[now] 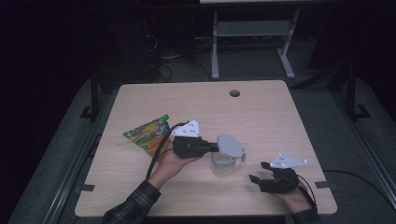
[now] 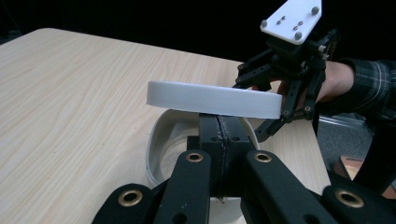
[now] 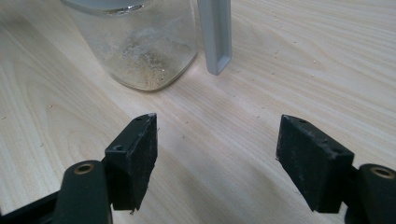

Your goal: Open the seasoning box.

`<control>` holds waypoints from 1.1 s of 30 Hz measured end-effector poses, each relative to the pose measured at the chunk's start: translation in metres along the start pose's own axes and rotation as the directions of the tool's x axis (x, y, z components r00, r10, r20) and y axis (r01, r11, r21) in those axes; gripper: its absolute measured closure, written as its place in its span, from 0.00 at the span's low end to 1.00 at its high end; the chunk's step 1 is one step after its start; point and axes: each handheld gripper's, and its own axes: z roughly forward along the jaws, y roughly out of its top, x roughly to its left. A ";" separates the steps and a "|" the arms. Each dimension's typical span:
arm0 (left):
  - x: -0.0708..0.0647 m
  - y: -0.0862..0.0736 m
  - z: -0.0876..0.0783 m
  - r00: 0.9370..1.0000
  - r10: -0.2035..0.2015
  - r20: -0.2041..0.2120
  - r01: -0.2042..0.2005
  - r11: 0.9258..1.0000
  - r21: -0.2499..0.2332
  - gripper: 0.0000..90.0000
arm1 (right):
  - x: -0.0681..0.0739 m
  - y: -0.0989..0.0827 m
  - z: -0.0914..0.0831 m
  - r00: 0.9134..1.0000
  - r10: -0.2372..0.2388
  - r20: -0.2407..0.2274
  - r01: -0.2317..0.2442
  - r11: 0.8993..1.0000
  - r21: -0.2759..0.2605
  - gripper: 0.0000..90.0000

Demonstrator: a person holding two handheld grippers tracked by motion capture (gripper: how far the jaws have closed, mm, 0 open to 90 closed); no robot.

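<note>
Holding a pale grey lid (image 2: 212,99) level just above a clear container (image 1: 222,164), the left gripper (image 1: 211,147) was clenched on the lid's near edge, jaws pressed together beneath it. The container stood near the middle of the wooden table (image 1: 261,116), its mouth open and a faint powdery residue on its inner wall. A grey latch or clip (image 3: 215,35) hung down beside it in the right gripper view.

In my judgement the step was either seating or lifting off the lid. Done well, the lid should be kept flat and centred over the rim, and the container steadied.

The right gripper (image 1: 259,171) rested released, jaws spread wide, near the container but apart from it.

A colourful pouch (image 1: 148,134) lay left of the left hand; its printing could not be read, and no other writing was legible.
</note>
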 end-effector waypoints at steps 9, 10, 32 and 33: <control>0.000 0.009 0.001 1.000 0.007 0.023 -0.007 1.000 -0.012 1.00 | 0.000 -0.001 0.000 1.000 0.002 0.001 -0.002 1.000 0.000 0.32; 0.001 0.010 0.002 1.000 0.006 0.025 -0.006 1.000 -0.013 1.00 | 0.000 -0.001 0.000 1.000 0.002 0.001 -0.002 1.000 0.001 0.32; 0.002 0.034 0.015 0.998 0.039 0.044 -0.038 0.999 -0.011 1.00 | 0.001 -0.001 0.000 1.000 -0.003 -0.001 0.003 1.000 0.000 0.32; 0.002 0.035 0.017 0.998 0.039 0.046 -0.038 0.999 -0.013 1.00 | 0.000 -0.001 -0.001 1.000 -0.005 -0.001 0.005 1.000 -0.001 0.32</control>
